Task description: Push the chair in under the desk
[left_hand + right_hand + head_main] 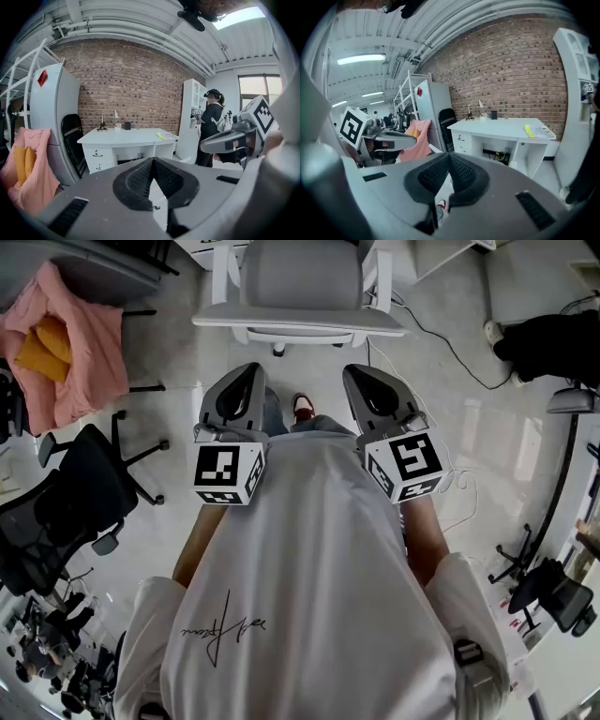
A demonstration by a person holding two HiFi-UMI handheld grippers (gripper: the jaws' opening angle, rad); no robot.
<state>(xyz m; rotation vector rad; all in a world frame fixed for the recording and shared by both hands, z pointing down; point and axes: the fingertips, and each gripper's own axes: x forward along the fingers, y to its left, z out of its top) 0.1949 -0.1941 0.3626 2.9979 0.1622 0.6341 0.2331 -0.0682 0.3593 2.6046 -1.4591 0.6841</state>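
In the head view a grey office chair [300, 287] with a white frame stands on the floor just ahead of me, apart from both grippers. My left gripper [246, 379] and right gripper [362, 377] are held side by side in front of my body, pointing toward the chair. Both are shut with nothing between the pads. The white desk [126, 138] with drawers stands against the brick wall, and the right gripper view shows the desk [506, 126] too. The shut left gripper [153, 161] and right gripper [449, 157] hide most of the chair in their own views.
A pink cloth [70, 343] drapes over something at the left, with a black office chair [66, 493] below it. A cable [441, 343] runs over the floor at the right. A black folding chair [72, 136] stands left of the desk. A person in black [211, 126] stands by a white shelf [192, 117].
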